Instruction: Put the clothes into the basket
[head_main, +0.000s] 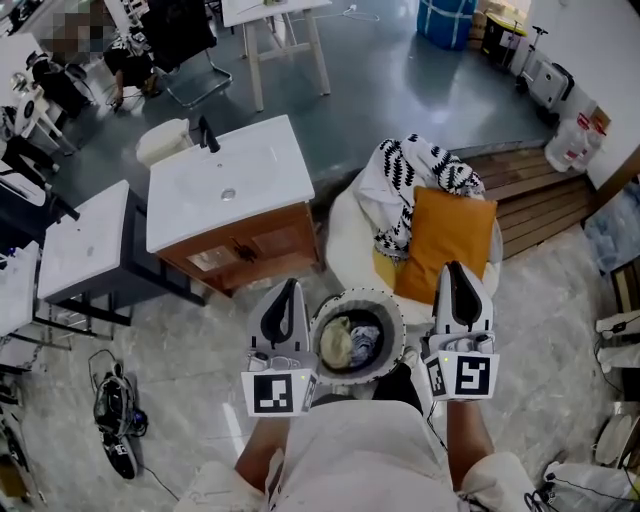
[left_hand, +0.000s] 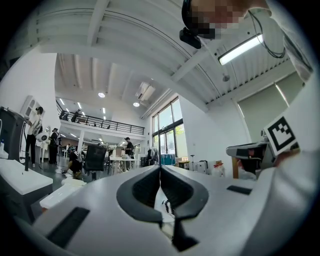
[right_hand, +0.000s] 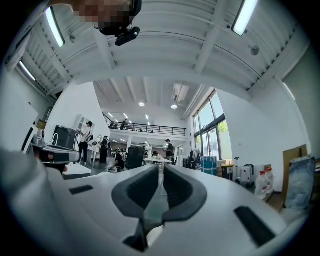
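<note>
A round white basket (head_main: 396, 316) stands on the floor just in front of me, with light and dark clothes (head_main: 350, 342) inside it. Beyond it a black-and-white patterned garment (head_main: 410, 170) and an orange cloth (head_main: 447, 238) lie on a white seat (head_main: 343, 232). My left gripper (head_main: 288, 286) hangs level above the basket's left side, its jaws together and holding nothing. My right gripper (head_main: 452, 268) hangs over the basket's right side, in front of the orange cloth, its jaws also together and empty. In the left gripper view (left_hand: 160, 169) a bit of the patterned garment (left_hand: 167, 207) shows below the jaws.
A white washbasin on a wooden cabinet (head_main: 228, 182) stands to the left of the seat, with a grey-topped table (head_main: 85, 245) further left. A wooden pallet (head_main: 540, 195) lies to the right. Cables and gear (head_main: 115, 410) sit on the floor at lower left. People are at the back left.
</note>
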